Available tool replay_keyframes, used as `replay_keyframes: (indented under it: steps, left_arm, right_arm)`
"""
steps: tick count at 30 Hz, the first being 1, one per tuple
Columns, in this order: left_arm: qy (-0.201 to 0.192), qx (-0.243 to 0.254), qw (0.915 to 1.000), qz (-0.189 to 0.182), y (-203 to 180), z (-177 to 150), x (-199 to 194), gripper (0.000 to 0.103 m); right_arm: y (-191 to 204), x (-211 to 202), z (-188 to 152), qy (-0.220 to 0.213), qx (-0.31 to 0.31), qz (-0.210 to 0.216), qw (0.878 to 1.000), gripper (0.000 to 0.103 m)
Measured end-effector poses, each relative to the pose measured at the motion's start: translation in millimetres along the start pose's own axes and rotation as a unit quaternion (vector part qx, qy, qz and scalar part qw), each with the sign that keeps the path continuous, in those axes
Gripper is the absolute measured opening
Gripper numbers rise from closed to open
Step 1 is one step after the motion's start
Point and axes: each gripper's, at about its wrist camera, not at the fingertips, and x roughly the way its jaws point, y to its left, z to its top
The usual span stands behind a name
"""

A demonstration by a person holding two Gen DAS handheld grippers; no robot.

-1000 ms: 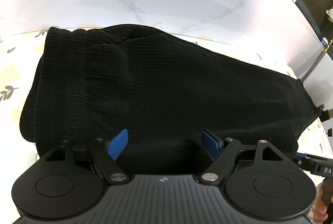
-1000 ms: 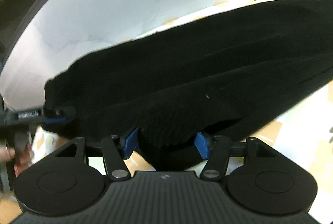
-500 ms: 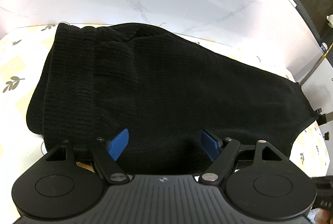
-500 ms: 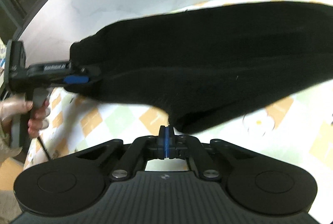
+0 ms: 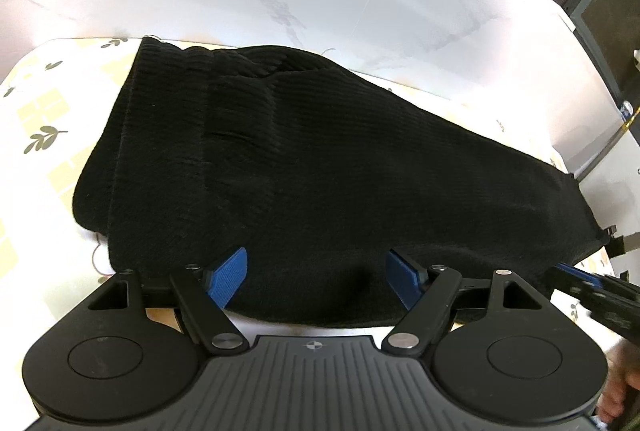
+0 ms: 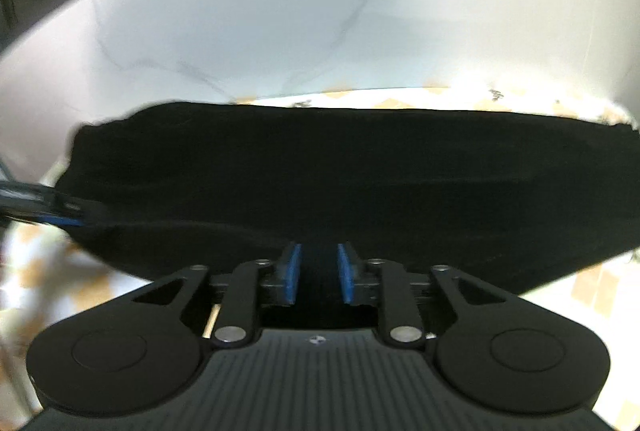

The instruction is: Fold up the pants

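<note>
Left gripper (image 5: 316,281) agape over black pants (image 5: 320,183), right gripper (image 6: 318,273) narrowed around pants' edge.

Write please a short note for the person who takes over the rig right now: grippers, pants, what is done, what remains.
Left gripper: open, jaws wide, at the near edge of the black pants.
Right gripper: jaws narrow, dark cloth between them; a firm grip cannot be confirmed.
Pants: stretched out on the patterned cloth, apparently already folded lengthwise.
Left to do: probably the crosswise folds.
</note>
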Motion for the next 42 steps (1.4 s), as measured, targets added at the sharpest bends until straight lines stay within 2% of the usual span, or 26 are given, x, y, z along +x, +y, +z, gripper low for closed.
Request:
replay_keyframes:
  steps: [1,4,6,8,11,14,15,16,17,19,22,26,33,36,39,41,42]
  left_arm:
    - [-0.001,-0.004,1.0,-0.002,2,0,-1,0.079]
    - [-0.01,-0.026,0.9995,-0.016,10,0,-8,0.079]
    - [-0.02,-0.046,0.9983,-0.03,18,-2,-16,0.079]
    - [-0.029,-0.064,0.9968,-0.037,25,-4,-23,0.079]
    - [-0.041,-0.087,0.9954,0.003,38,-9,-34,0.083]
    - [-0.05,-0.127,0.9905,0.013,59,-16,-40,0.08]
    - [-0.051,-0.134,0.9895,0.014,64,-18,-41,0.075]
    - [-0.051,-0.136,0.9894,0.011,67,-17,-41,0.064]
    - [-0.051,-0.134,0.9896,0.006,68,-17,-41,0.06]
    - [-0.061,-0.124,0.9905,-0.005,65,-12,-41,0.052]
    - [-0.077,-0.105,0.9913,-0.022,54,-6,-37,0.05]
    - [-0.079,-0.064,0.9941,-0.036,31,14,-20,0.051]
    - [-0.047,-0.002,0.9985,0.029,14,36,44,0.055]
    - [-0.022,0.022,0.9962,0.081,12,36,69,0.052]
    - [-0.023,0.06,0.9919,0.11,4,35,79,0.052]
    - [-0.021,0.075,0.9888,0.127,4,36,81,0.044]
    - [-0.022,0.071,0.9885,0.131,7,37,81,0.035]
  right_arm:
    - [1,10,-1,0.014,-0.005,-0.008,1.0,0.032]
    - [2,32,-12,0.063,-0.019,-0.014,0.998,0.034]
    - [3,32,-20,0.043,-0.029,-0.015,0.999,0.034]
    - [0,32,-20,0.041,-0.024,-0.013,0.999,0.034]
    - [2,34,-19,0.042,-0.028,-0.017,0.999,0.034]
    - [6,32,-24,0.035,-0.026,-0.022,0.999,0.034]
    - [6,31,-24,0.035,-0.023,-0.022,0.999,0.034]
    - [6,31,-25,0.035,-0.022,-0.022,0.999,0.034]
    - [5,31,-26,0.035,-0.022,-0.021,0.999,0.034]
    - [7,29,-25,0.034,-0.023,-0.02,0.999,0.034]
    - [7,29,-25,0.035,-0.021,-0.021,0.999,0.034]
    - [7,30,-26,0.035,-0.023,-0.022,0.999,0.034]
    - [6,30,-25,0.037,-0.023,-0.022,0.999,0.034]
    - [5,29,-25,0.039,-0.023,-0.021,0.999,0.034]
    - [4,29,-24,0.04,-0.02,-0.021,0.999,0.034]
    - [3,29,-24,0.042,-0.015,-0.021,0.999,0.034]
    - [2,29,-23,0.044,-0.013,-0.021,0.999,0.034]
